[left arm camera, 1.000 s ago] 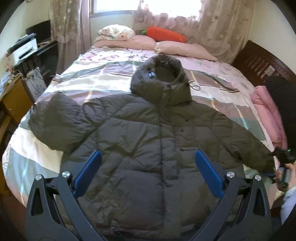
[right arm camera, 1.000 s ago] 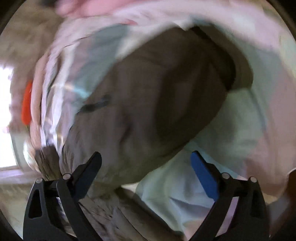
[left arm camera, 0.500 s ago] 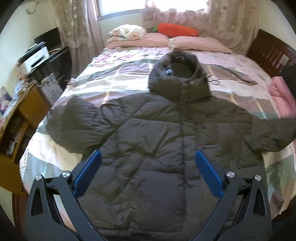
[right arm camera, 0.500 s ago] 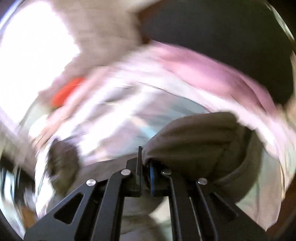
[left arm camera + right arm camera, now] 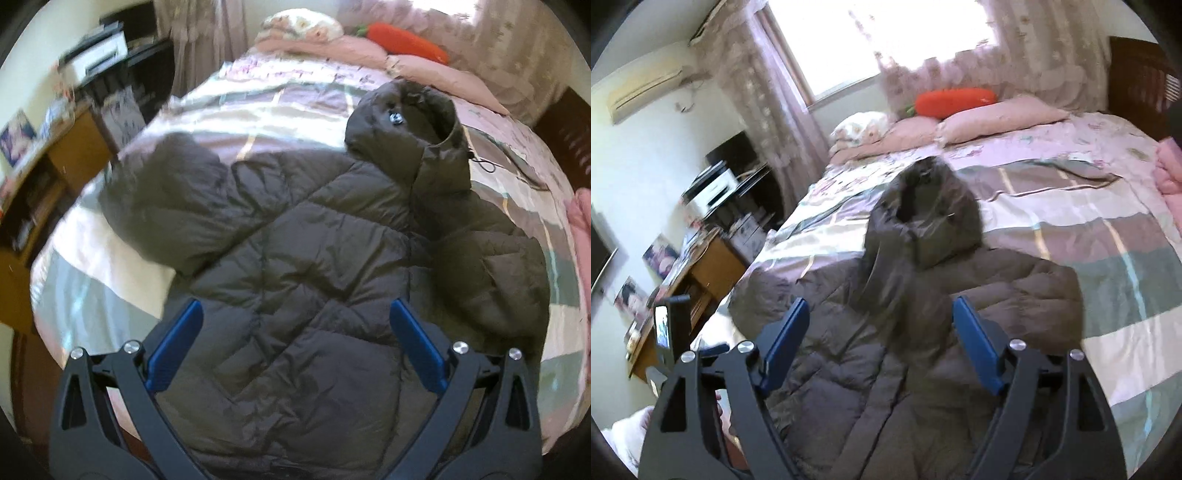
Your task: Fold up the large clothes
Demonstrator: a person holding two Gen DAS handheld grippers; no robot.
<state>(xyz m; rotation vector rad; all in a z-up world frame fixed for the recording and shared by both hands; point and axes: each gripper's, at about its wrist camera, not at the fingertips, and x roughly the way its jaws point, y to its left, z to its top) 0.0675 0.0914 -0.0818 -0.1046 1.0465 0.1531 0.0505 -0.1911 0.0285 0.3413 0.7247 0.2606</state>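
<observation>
One sleeve down, pretty much everything else still to go on this jacket [image 5: 295,280]. Starting at the left gripper [image 5: 295,350]: its jaws are spread wide with nothing between them, hanging over the lower front of the coat, and up and off to its left the left sleeve [image 5: 162,206] is still flung straight out across the bed [image 5: 92,295]. Up and to its right, the right sleeve [image 5: 491,273] is already flopped in over the body, so that fold looks done. Over to the right gripper [image 5: 879,354]: its jaws are opening, nothing pinched in them, with the chest just past the tips and the hood [image 5: 923,218] further ahead, still sticking up toward the pillows [image 5: 993,114]. Left sleeve, hood and the body fold all remain, I'd say. It's a puffy olive-brown quilted thing, slick-looking and bulky, so I'd expect folds to spring back.
</observation>
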